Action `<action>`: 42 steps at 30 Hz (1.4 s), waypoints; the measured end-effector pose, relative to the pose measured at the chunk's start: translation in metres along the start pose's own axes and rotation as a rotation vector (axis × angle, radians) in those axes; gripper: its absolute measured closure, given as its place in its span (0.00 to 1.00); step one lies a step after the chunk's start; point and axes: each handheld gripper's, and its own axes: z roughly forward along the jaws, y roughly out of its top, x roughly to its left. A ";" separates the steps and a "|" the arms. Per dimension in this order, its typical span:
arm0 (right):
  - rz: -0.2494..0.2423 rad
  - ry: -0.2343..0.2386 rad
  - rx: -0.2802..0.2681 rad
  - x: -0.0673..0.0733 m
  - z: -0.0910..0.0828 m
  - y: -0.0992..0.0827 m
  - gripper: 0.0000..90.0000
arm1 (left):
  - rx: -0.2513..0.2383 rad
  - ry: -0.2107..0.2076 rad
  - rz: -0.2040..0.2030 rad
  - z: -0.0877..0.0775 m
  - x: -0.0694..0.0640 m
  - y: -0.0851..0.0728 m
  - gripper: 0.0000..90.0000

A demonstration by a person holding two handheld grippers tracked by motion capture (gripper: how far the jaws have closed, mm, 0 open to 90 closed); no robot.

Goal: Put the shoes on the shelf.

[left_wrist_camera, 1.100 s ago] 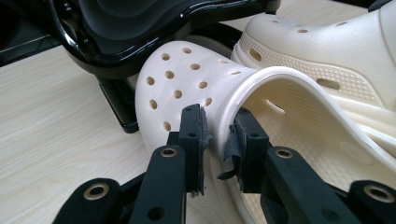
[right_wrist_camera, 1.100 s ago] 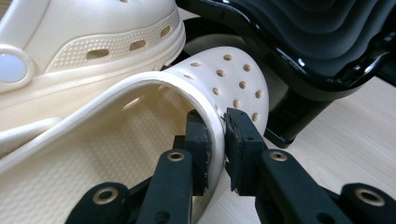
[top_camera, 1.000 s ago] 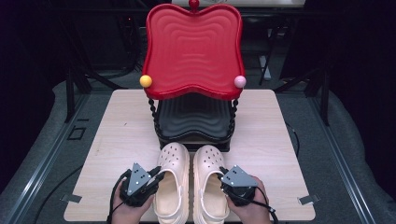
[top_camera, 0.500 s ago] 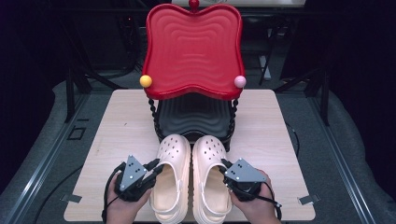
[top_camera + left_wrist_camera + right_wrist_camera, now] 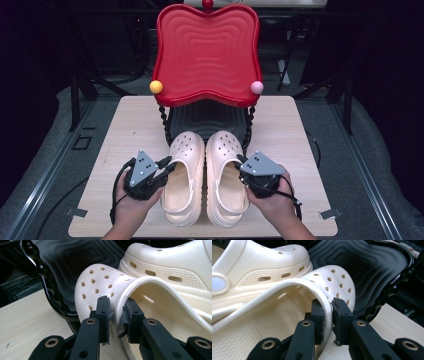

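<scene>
Gripping each clog's outer wall, left gripper on left clog, right gripper on right clog, we keep them paired for the black shelf.

no readable text, labels or signs

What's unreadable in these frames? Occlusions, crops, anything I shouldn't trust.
- Lower black tray: high view, mostly hidden under the red tray; its depth is unclear.
- Clog soles: high view, whether the left clog and right clog are off the table can't be judged.
- Left gripper and right gripper: each clamps a clog's side wall; the inner pad's contact is hidden by the wall.
- Heel ends: cropped in both gripper views.
</scene>
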 end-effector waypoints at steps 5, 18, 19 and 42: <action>-0.003 0.008 0.006 -0.011 0.009 0.009 0.88 | -0.002 -0.001 0.003 0.011 0.008 0.008 0.85; -0.015 -0.030 -0.002 -0.032 0.031 0.025 0.88 | -0.003 0.054 0.026 0.034 0.026 0.034 0.86; -0.011 -0.035 -0.001 -0.033 0.033 0.026 0.88 | -0.002 0.058 0.033 0.035 0.027 0.036 0.86; 0.051 -0.171 -0.009 -0.038 0.088 0.042 0.88 | -0.043 0.156 -0.002 0.087 0.032 0.052 0.86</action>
